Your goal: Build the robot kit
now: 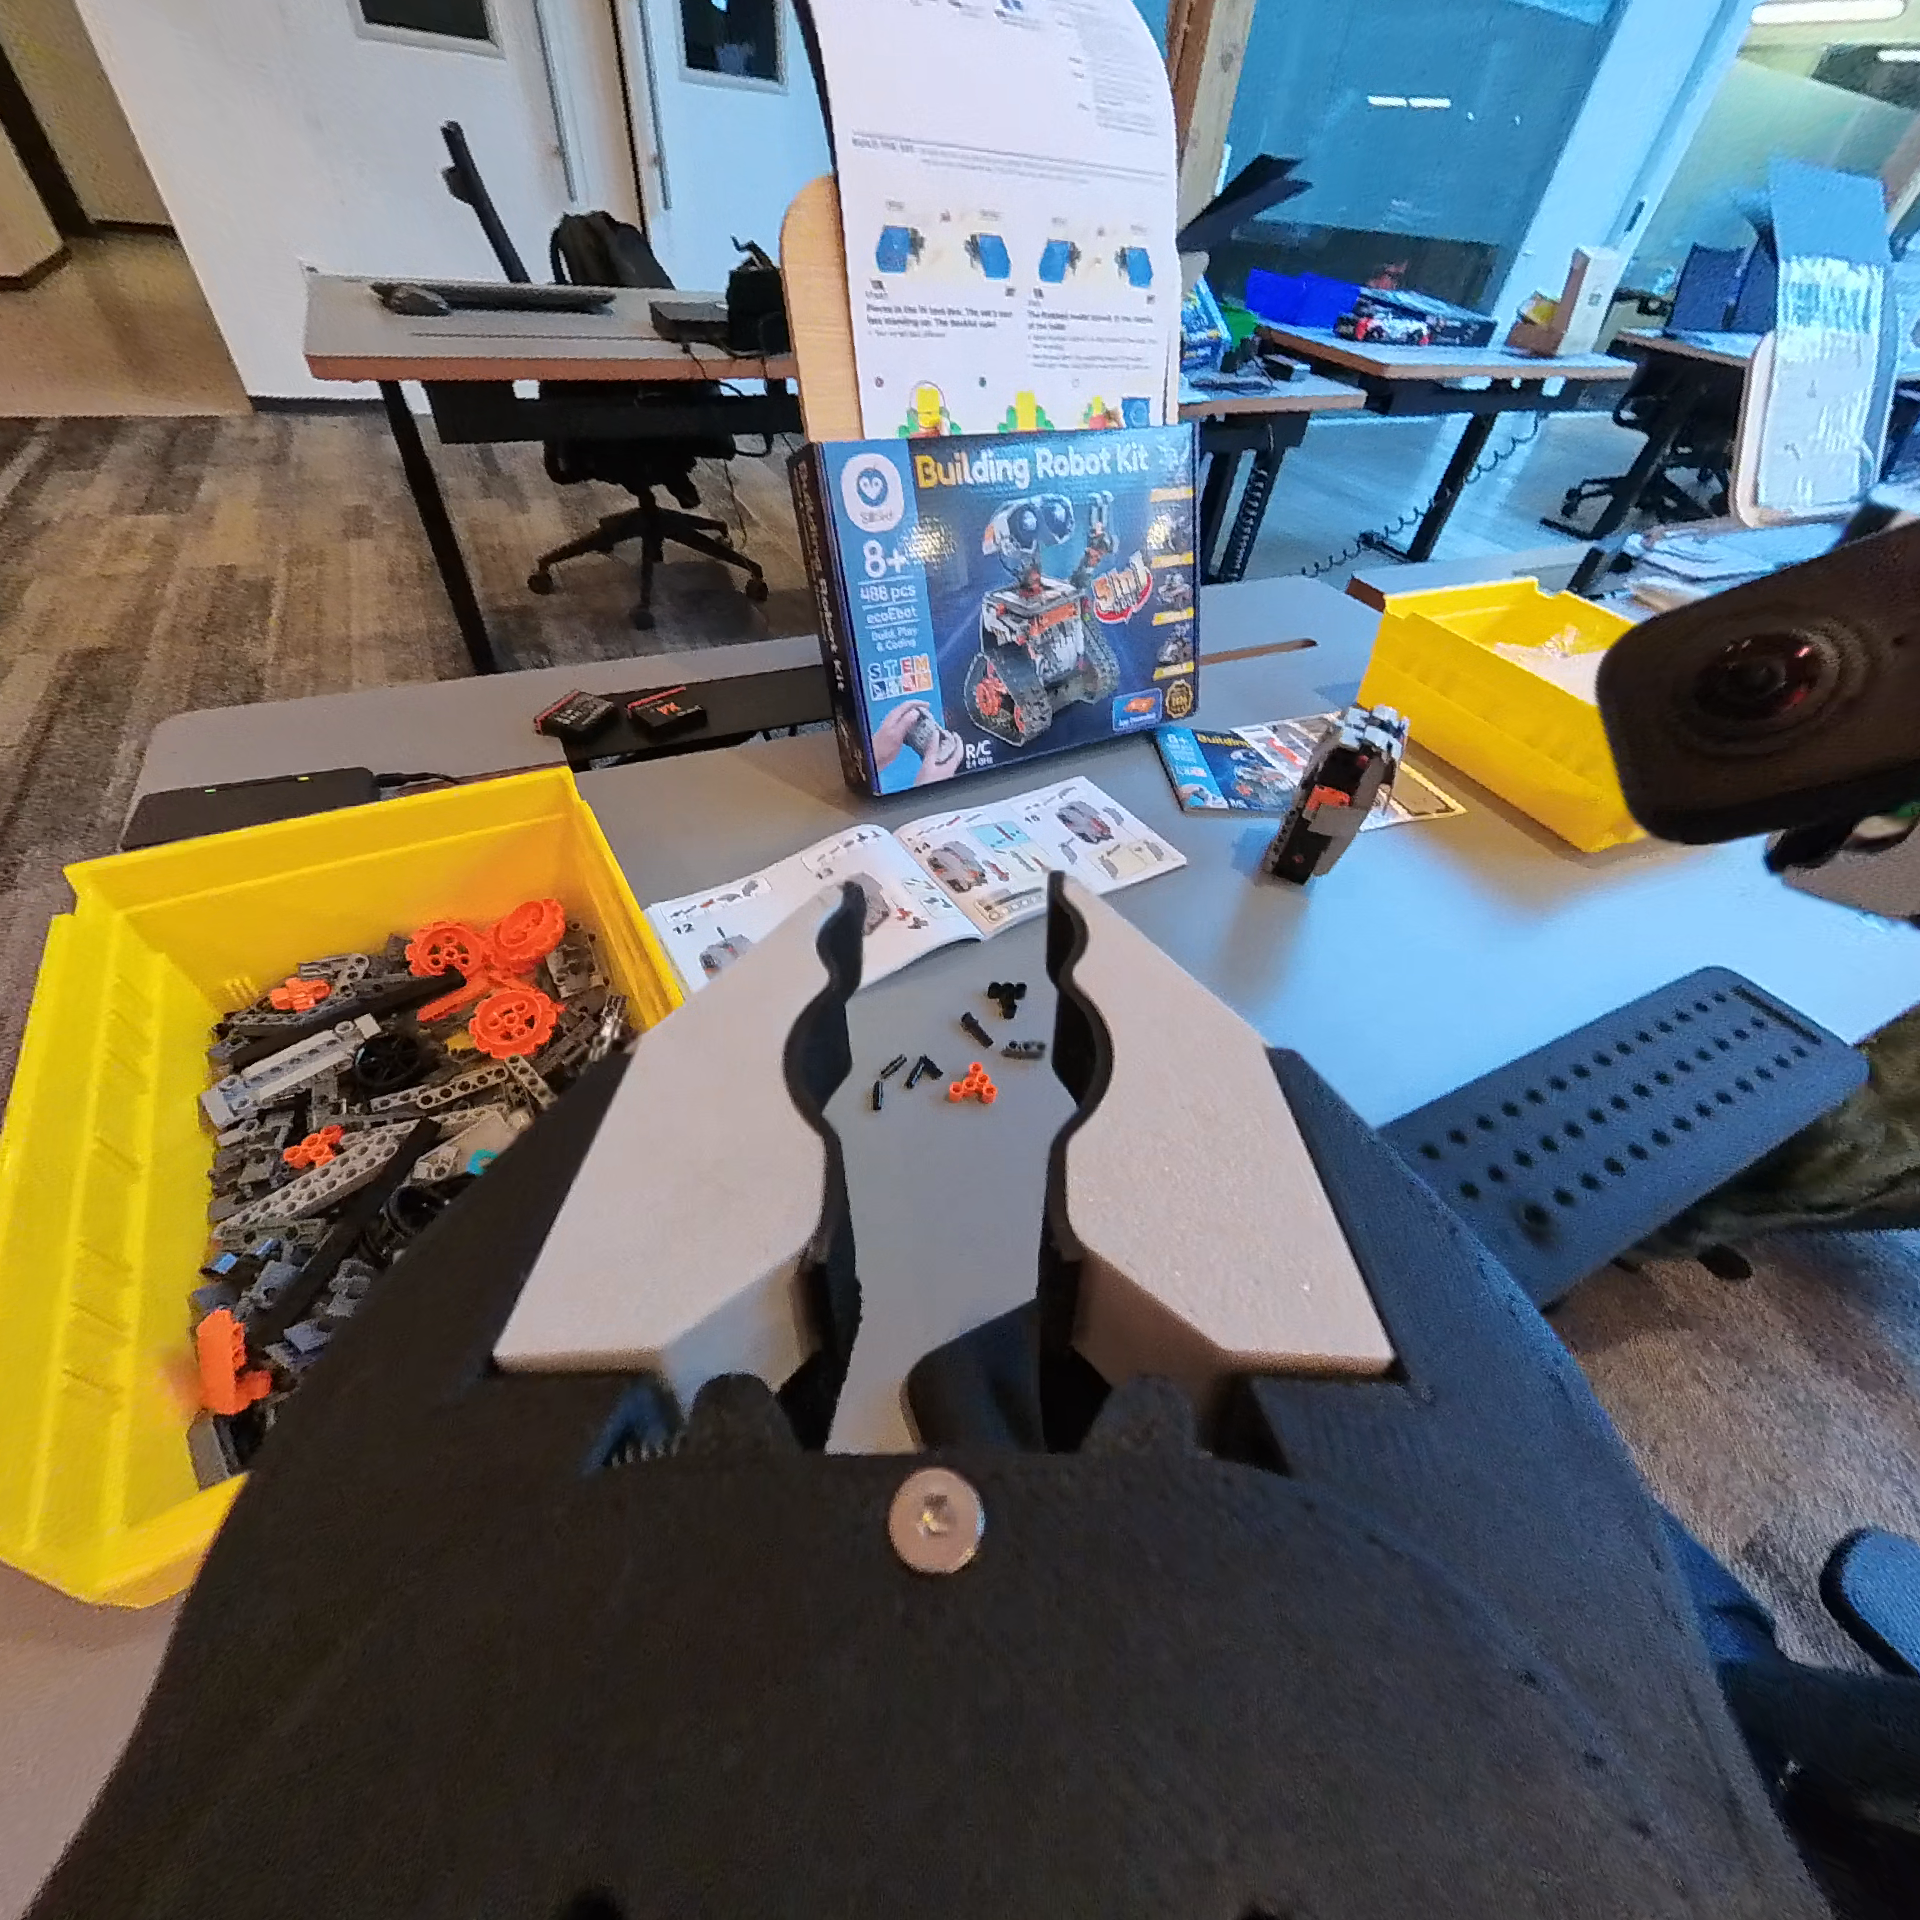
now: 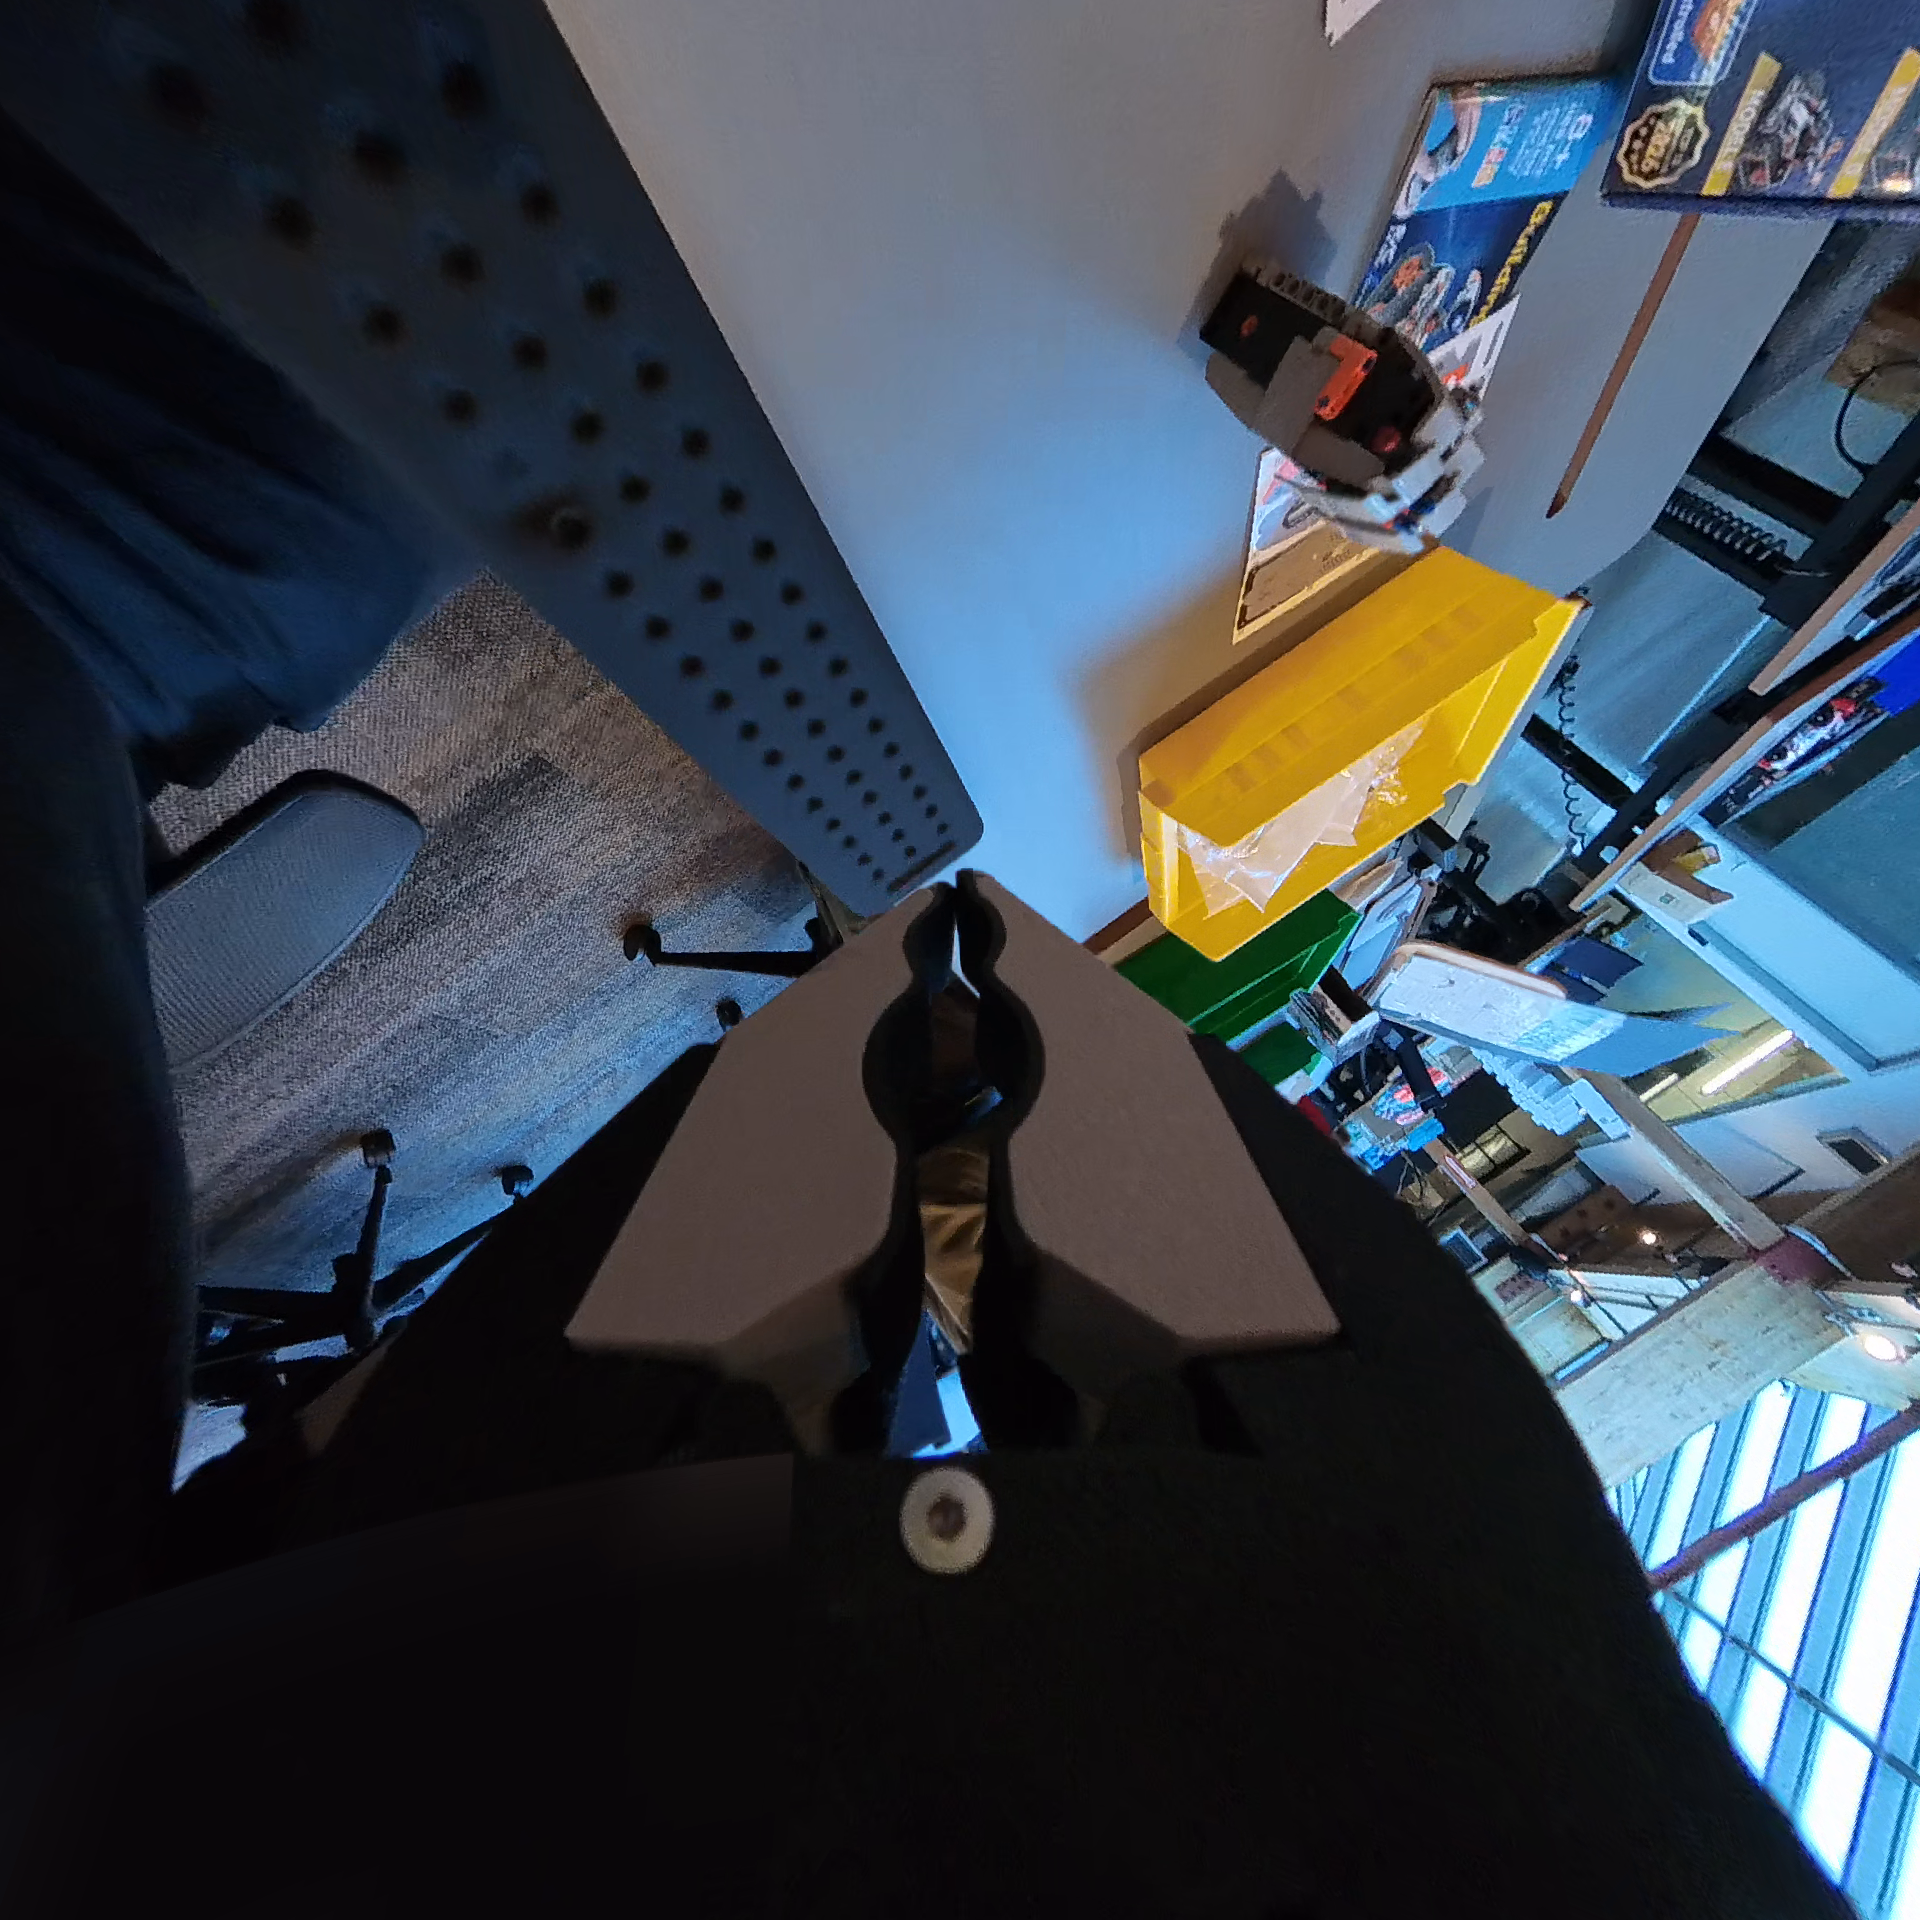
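My left gripper (image 1: pixel 956 925) is open and empty above the grey table (image 1: pixel 1403 966). Between its fingers I see small loose parts on the table: several black pins (image 1: pixel 914 1070) and a small orange connector (image 1: pixel 974 1086). An open instruction booklet (image 1: pixel 935 862) lies just beyond the fingertips. A partly built black and grey model (image 1: pixel 1335 790) stands to the right; it also shows in the right wrist view (image 2: pixel 1340 405). My right gripper (image 2: pixel 956 909) is shut with nothing seen in it, tilted sideways near the table's edge. Its camera body (image 1: pixel 1766 686) shows at the right of the left wrist view.
A yellow bin (image 1: pixel 94 1143) full of grey, black and orange parts sits at the left. The kit box (image 1: pixel 1008 613) stands at the back. A second yellow bin (image 2: pixel 1340 727) holds clear plastic bags, with a green bin (image 2: pixel 1247 977) by it. A black perforated panel (image 1: pixel 1621 1122) juts at the table's right. The left gripper's tips are roughly 30 centimeters from the right gripper's.
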The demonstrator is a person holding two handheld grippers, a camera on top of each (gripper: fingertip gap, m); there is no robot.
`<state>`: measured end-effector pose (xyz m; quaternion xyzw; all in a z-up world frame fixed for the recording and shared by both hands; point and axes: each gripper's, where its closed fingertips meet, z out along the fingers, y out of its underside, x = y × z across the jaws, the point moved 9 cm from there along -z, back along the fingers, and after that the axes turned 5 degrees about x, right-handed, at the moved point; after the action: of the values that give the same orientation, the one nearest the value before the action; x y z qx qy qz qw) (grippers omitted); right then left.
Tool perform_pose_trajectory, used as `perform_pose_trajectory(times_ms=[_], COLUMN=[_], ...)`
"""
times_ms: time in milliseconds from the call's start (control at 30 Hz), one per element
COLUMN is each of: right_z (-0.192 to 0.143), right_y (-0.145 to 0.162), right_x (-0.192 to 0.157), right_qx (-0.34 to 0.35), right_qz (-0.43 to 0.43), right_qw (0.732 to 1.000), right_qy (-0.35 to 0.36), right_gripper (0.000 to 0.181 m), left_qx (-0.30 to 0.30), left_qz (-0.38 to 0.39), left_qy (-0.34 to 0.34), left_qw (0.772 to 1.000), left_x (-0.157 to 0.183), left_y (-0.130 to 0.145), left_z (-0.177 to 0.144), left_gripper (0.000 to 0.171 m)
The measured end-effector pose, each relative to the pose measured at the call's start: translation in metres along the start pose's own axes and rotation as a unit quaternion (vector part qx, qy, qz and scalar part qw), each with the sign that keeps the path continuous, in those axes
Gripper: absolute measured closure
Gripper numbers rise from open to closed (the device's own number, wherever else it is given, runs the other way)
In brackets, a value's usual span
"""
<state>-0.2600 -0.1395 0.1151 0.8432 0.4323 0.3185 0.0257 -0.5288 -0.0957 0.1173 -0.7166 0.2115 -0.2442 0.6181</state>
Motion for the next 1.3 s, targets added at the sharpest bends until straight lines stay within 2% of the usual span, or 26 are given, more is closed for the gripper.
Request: perform_pose_trajectory(times_ms=[100,267,333,433,500,567,633,667,700,733,867,1000,1100,1200,1300], right_z=[-0.004,0.008,0.019,0.036,0.045,0.046,0.050,0.055,0.062,0.071,0.114,0.151,0.171,0.183,0.189], right_y=[0.004,0.003,0.000,-0.013,-0.031,-0.054,-0.073,-0.081,-0.090,-0.100,-0.139,-0.161,-0.169,-0.176,-0.185], right_x=[-0.004,0.000,0.019,0.066,0.103,0.132,0.156,0.165,0.176,0.186,0.189,0.171,0.157,0.150,0.140], right_qx=[-0.011,0.015,0.061,0.207,0.350,0.516,0.644,0.681,0.702,0.709,0.722,0.654,0.619,0.588,0.568], right_qz=[0.005,0.018,0.052,0.129,0.173,0.183,0.167,0.142,0.140,0.136,0.099,0.062,0.033,0.004,-0.023], right_qw=[1.000,1.000,0.996,0.968,0.919,0.833,0.739,0.708,0.689,0.681,0.674,0.739,0.764,0.784,0.790], right_qy=[0.010,-0.011,-0.031,-0.058,-0.058,-0.085,-0.108,-0.118,-0.120,-0.121,-0.122,-0.149,-0.180,-0.202,-0.232], right_gripper=[0.181,0.181,0.181,0.181,0.181,0.181,0.178,0.166,0.165,0.163,0.163,0.170,0.175,0.175,0.170], left_qx=[-0.016,0.009,0.033,0.056,0.072,0.085,0.104,0.114,0.128,0.141,0.177,0.164,0.124,0.127,0.116], left_qz=[0.002,0.016,0.031,0.037,0.028,0.022,0.031,0.037,0.044,0.048,0.040,0.040,0.015,-0.009,-0.019], left_qy=[0.010,0.035,0.045,0.059,0.078,0.093,0.089,0.085,0.082,0.080,0.102,0.099,0.094,0.093,0.072], left_qw=[1.000,0.999,0.998,0.996,0.994,0.992,0.990,0.989,0.987,0.986,0.978,0.981,0.988,0.987,0.990], left_x=[-0.001,-0.001,-0.002,-0.011,-0.018,-0.026,-0.036,-0.041,-0.045,-0.048,-0.050,-0.056,-0.073,-0.090,-0.107], left_y=[0.003,-0.006,-0.015,-0.028,-0.038,-0.052,-0.069,-0.079,-0.089,-0.099,-0.118,-0.098,-0.087,-0.086,-0.083], left_z=[-0.002,0.000,0.005,0.023,0.042,0.062,0.081,0.090,0.098,0.107,0.133,0.143,0.144,0.140,0.133], left_gripper=[0.138,0.131,0.123,0.111,0.111,0.112,0.116,0.117,0.120,0.122,0.126,0.128,0.127,0.130,0.129])
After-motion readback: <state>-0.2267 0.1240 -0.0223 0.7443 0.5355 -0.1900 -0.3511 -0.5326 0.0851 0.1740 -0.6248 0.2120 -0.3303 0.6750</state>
